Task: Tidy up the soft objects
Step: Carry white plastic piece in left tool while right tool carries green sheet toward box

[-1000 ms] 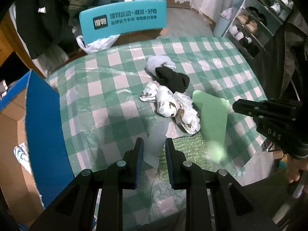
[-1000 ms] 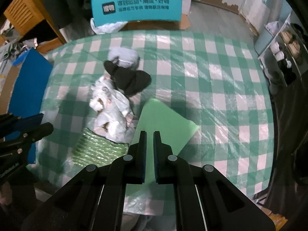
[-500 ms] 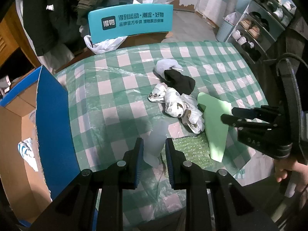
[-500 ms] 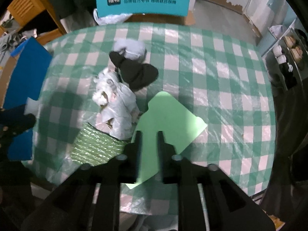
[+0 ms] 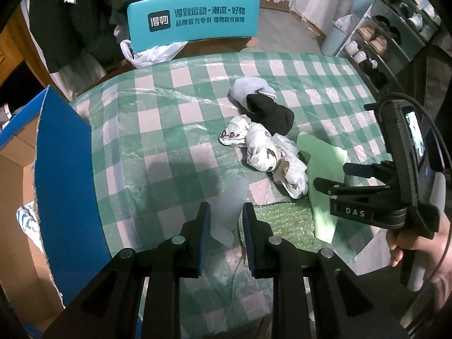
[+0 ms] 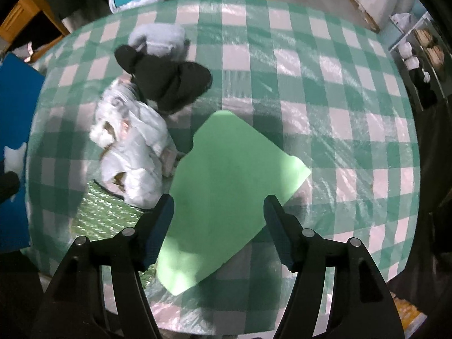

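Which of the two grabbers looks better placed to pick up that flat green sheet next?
The right gripper. Its jaws have just been opening and it points down over the green foam sheet, with nothing clamped. The left gripper is shut on a translucent white piece and sits farther from the sheet.

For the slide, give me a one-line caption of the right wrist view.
Open right gripper poised over the green foam sheet on the checked tablecloth, beside crumpled white cloth.
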The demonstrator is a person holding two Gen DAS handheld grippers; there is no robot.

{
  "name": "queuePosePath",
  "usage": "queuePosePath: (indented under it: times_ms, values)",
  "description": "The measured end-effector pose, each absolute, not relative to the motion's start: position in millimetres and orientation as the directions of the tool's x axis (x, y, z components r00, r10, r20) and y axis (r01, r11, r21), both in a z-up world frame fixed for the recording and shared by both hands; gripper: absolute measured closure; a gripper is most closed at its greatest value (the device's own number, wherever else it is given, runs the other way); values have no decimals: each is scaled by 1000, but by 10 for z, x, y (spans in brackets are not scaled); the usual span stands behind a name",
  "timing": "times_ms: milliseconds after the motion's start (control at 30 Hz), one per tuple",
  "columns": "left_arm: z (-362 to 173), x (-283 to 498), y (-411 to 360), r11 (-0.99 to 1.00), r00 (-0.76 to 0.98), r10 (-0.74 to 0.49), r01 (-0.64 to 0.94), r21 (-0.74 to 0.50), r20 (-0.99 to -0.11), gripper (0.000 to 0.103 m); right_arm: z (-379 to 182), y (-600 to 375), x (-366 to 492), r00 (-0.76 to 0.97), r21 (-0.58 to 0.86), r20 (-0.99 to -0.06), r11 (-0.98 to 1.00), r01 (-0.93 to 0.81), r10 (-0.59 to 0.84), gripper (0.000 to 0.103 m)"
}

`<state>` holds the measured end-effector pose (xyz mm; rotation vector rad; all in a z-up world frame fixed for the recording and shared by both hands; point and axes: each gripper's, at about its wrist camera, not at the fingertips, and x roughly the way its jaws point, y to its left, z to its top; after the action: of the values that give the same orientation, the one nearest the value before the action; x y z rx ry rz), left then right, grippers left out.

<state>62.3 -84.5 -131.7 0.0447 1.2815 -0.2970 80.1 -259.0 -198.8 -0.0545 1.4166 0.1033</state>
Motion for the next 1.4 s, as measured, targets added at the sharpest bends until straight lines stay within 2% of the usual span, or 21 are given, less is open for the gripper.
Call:
queuePosePath:
  times_ms: [600, 700, 767, 800, 833, 967, 1400]
  values:
    - [-1402, 707, -894, 959, 232, -203, 243, -145, -951, 80, -2268, -2692, 912, 137, -4, -990, 995, -104, 10, 37]
    - [-1400, 708, -897, 959, 232, -203, 244, -145, -951, 80, -2229, -2654, 855, 142, -6, -990, 993, -116, 11, 50]
    - [-1391, 707, -899, 959, 234, -204, 245, -145, -951, 80, -2218, -2634, 825, 143, -7, -990, 993, -120, 10, 73]
    - [-1386, 707, -898, 958, 235, -205, 246, -146, -950, 80, -2213, -2634, 812, 143, -10, -990, 992, -123, 8, 80]
    - [-1380, 702, -900, 958, 236, -205, 247, -145, -950, 80, -2206, -2624, 796, 142, -14, -990, 992, -124, 4, 92]
    - [-1348, 680, -891, 958, 243, -205, 250, -143, -948, 80, -2179, -2641, 772, 137, -9, -991, 993, -115, 7, 98]
    - [-1233, 600, -853, 958, 266, -202, 252, -134, -943, 80, -1647, -2716, 627, 233, 34, -971, 996, -84, 52, 99]
